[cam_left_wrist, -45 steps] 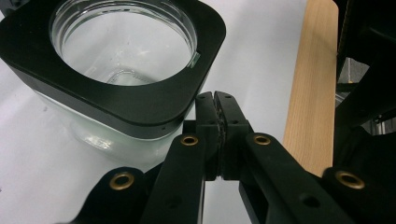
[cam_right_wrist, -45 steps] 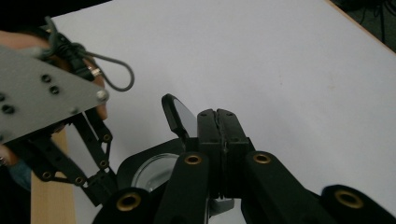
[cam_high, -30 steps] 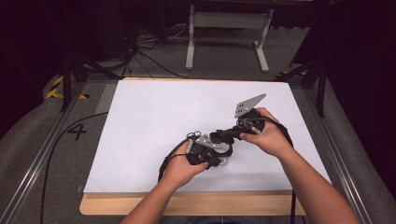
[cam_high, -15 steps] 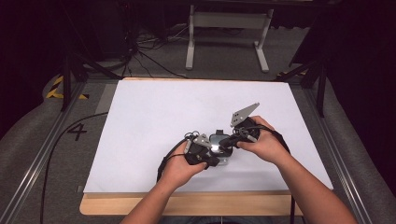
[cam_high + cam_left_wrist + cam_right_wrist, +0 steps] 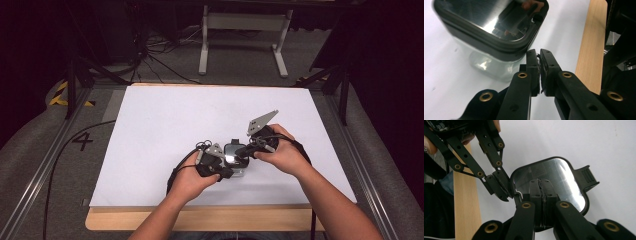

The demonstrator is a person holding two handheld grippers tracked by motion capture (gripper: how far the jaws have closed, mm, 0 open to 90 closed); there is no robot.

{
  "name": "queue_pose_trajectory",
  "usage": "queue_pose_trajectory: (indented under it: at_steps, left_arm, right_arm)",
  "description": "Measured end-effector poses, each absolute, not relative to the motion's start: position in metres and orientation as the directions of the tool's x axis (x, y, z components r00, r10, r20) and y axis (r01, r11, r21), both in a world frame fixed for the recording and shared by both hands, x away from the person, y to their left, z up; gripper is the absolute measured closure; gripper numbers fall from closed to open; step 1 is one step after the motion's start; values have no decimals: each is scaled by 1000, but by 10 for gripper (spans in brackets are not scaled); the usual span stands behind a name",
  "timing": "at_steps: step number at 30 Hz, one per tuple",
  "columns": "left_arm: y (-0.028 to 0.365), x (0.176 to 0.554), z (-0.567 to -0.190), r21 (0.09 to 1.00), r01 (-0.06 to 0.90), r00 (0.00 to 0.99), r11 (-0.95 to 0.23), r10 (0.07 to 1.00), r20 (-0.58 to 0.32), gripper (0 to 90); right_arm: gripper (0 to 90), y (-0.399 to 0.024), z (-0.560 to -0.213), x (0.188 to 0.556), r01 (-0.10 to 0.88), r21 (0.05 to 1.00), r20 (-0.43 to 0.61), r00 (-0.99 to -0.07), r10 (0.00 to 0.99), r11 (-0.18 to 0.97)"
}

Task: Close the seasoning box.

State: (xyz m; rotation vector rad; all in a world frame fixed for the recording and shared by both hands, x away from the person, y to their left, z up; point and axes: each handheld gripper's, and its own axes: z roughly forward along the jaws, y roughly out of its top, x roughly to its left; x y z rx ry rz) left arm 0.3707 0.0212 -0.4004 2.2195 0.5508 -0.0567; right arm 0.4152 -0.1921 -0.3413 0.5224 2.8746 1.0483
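A small clear square container (image 5: 235,159) (image 5: 484,62) with a black-rimmed mirror lid (image 5: 549,173) stands near the table's front middle. My left gripper (image 5: 226,170) (image 5: 539,53) is shut, its tips against the lid's rim on the side nearest the wooden edge; nothing shows between its pads. Its jaws also appear at the lid's left edge in the right gripper view, as the left gripper (image 5: 500,187). My right gripper (image 5: 241,150) (image 5: 541,182) is shut too, with its tips lying over the shiny lid. A black tab (image 5: 587,176) sticks out from the lid's far side.
The white table sheet (image 5: 200,120) spreads wide to the back and both sides. A wooden strip (image 5: 200,217) (image 5: 591,50) (image 5: 465,195) runs along the front edge. Metal rails flank the table, and a stand (image 5: 240,30) sits on the floor beyond.
My right gripper has come down and left towards the container, closing in on the left gripper. The left hand has hardly moved.
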Motion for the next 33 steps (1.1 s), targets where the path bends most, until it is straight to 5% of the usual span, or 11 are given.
queue_pose_trajectory:
  at_steps: [17, 33]
  left_arm:
    - [91, 374, -373, 763, 461, 830, -452, 523, -192, 784]
    - [137, 393, -381, 760, 527, 726, -381, 667, -169, 693]
  right_arm:
    - [665, -259, -310, 427, 372, 755, 70, -864, 498, 540]
    - [548, -343, -344, 443, 494, 736, 31, -706, 707, 462]
